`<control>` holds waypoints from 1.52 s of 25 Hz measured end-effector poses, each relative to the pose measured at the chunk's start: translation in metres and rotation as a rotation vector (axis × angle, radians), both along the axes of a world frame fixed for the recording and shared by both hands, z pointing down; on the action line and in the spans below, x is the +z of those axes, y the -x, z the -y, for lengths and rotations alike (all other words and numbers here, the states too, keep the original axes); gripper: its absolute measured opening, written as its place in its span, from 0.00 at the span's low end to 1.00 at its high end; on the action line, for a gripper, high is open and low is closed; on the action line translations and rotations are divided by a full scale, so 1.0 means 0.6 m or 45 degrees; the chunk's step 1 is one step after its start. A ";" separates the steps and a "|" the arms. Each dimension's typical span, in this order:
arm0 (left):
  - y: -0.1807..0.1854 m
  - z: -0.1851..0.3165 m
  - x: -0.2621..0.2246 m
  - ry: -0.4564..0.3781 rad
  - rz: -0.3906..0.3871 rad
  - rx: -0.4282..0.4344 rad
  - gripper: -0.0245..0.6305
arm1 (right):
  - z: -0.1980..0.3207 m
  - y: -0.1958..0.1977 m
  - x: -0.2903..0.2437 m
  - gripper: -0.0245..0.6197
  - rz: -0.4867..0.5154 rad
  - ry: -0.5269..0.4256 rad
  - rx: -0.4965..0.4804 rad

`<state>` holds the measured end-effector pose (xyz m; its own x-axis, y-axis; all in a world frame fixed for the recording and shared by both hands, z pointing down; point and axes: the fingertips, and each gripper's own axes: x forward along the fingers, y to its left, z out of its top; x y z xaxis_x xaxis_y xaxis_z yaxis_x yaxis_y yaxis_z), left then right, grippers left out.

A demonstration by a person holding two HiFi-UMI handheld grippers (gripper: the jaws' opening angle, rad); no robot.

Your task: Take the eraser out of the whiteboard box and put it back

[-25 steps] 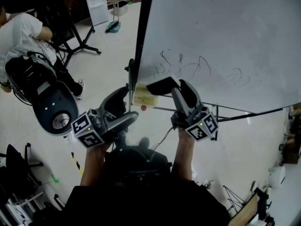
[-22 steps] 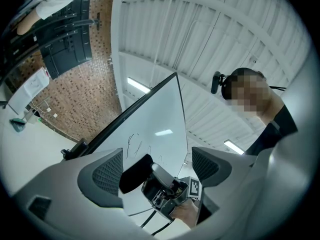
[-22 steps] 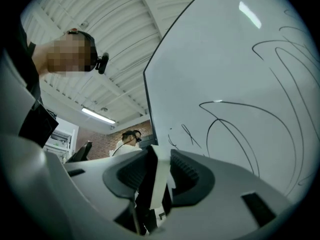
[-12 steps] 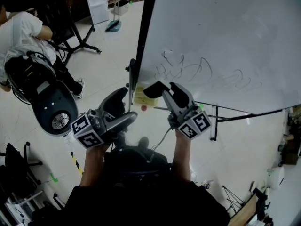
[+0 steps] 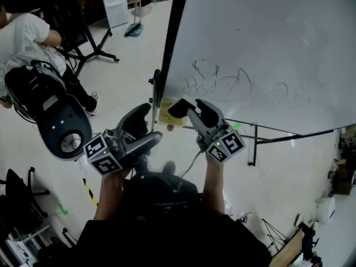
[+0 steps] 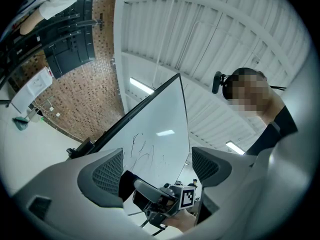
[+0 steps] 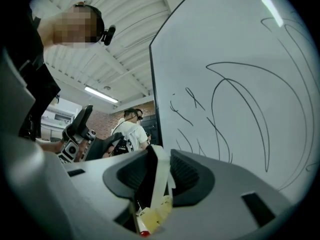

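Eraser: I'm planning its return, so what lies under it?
The yellowish whiteboard box, a red tip at its near edge. The eraser and the right gripper cover the rest.

Ceiling strip lights point(image 6: 141, 86) give even light; wide-angle edges bend and vignette black.

A pale tiled floor point(image 5: 133, 88) carries a large whiteboard point(image 5: 278, 43) on a black stand, marked with loose black scribbles point(image 5: 217, 82). At the floor's far left edge, a person in a white shirt point(image 5: 25, 35) is beside a dark rounded machine point(image 5: 64, 127). A teal dustpan point(image 5: 133, 31) and a white panel point(image 5: 114, 3) stand at the far edge. Yellow-and-black tape point(image 5: 92, 193) lies near the left.
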<state>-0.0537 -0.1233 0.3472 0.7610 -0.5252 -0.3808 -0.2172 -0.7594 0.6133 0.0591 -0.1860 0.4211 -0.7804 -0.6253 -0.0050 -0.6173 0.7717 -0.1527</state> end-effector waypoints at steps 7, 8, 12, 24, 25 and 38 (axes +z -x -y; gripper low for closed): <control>0.004 0.001 0.000 0.004 -0.004 -0.006 0.69 | 0.003 0.015 0.029 0.29 -0.070 0.005 -0.021; 0.004 0.002 0.001 0.006 -0.003 -0.007 0.69 | 0.003 0.017 0.034 0.29 -0.083 0.005 -0.024; 0.007 0.003 0.005 0.013 -0.003 -0.011 0.69 | 0.005 0.025 0.050 0.29 -0.128 -0.002 -0.037; 0.011 0.007 0.010 0.025 0.001 -0.017 0.69 | 0.006 0.044 0.088 0.29 -0.242 -0.009 -0.071; 0.011 0.007 0.010 0.026 0.002 -0.017 0.69 | 0.007 0.046 0.089 0.29 -0.246 -0.014 -0.074; 0.011 0.007 0.011 0.030 0.003 -0.019 0.69 | 0.006 0.056 0.114 0.29 -0.291 0.018 -0.084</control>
